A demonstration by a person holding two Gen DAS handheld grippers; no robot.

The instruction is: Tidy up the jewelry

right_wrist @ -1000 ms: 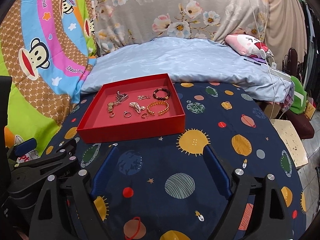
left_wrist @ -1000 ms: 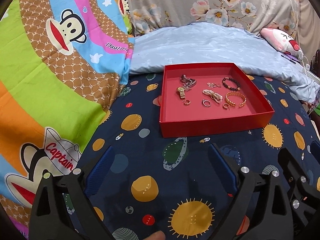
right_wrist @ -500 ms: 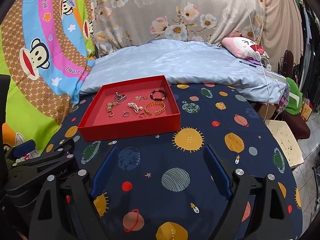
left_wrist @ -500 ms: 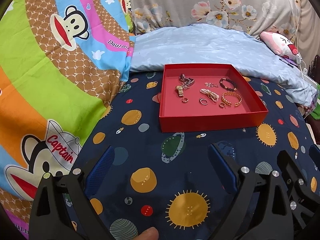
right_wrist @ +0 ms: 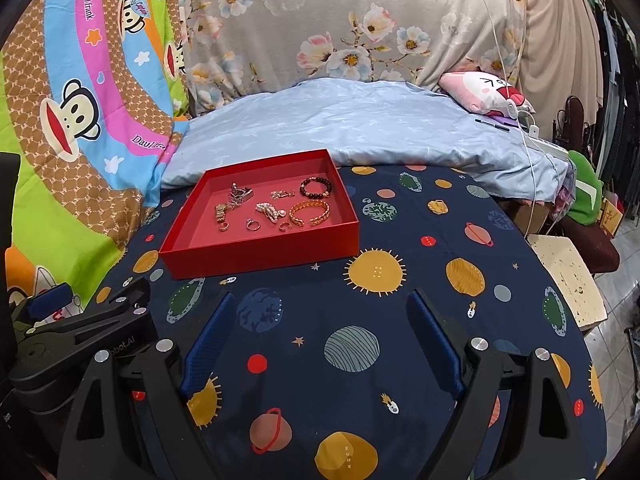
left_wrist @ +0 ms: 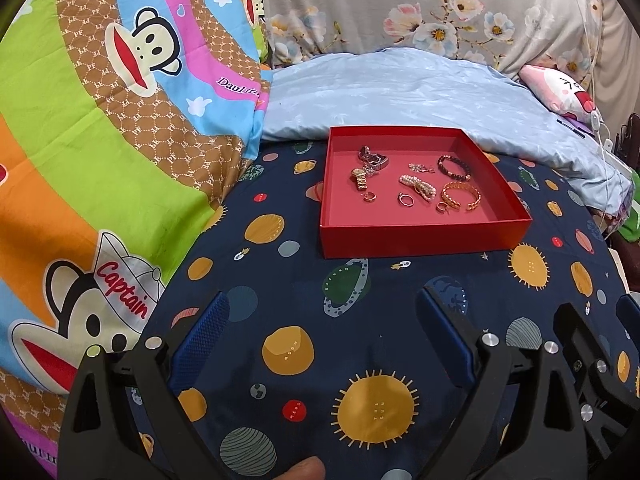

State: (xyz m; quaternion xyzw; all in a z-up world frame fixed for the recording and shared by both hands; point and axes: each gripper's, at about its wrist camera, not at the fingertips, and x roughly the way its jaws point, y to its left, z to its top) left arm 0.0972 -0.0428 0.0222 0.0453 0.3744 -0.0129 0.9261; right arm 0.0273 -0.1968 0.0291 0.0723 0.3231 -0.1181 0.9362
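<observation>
Red tray (left_wrist: pixel 420 240) holds all the jewelry (left_wrist: pixel 416 184) I see (sorted or not, dunno); both my grippers (left_wrist: pixel 320 328) (right_wrist: pixel 318 328) spread, empty.

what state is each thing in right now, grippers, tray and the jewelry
left gripper: open, empty, over the cloth short of the tray
right gripper: open, empty, also short of the tray
red tray: flat on the space-print cloth, no lid
gold cuff bracelet: lying in the tray
dark bead bracelet: lying in the tray, closed loop
pearl piece: bunched in the tray
gold watch: lying in the tray
</observation>
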